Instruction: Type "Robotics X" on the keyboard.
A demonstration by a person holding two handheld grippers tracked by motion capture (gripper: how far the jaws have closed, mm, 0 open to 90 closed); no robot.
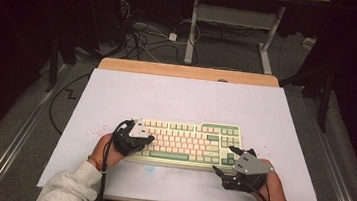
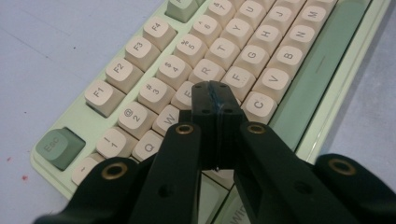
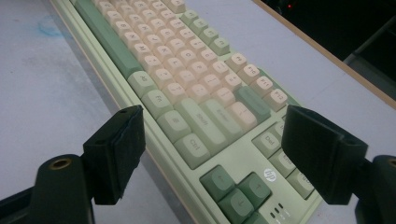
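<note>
I am at a white table with a two-jaw gripper in each hand, and a pale green keyboard with cream keys lies across the near half of the tabletop in front of me.

My left gripper sits over the keyboard's left end. In the left gripper view its two black jaws are pressed flat against each other with nothing between them, closed into a single blunt tip. That tip is over the letter keys, among E, D and F and just beside the C key; I cannot tell whether it actually presses a key or hangs just above. The green Esc key is off to the side at the keyboard's corner, and the long green space bar runs along the near edge.

My right gripper is at the keyboard's right near corner, partly over the bare table. In the right gripper view its jaws stand wide apart, holding nothing; the fingers frame the keyboard's right end, with the green arrow keys between them, lower down. They touch nothing that I can see.

My sleeves are light grey, and cables trail from both grippers back toward me.
</note>
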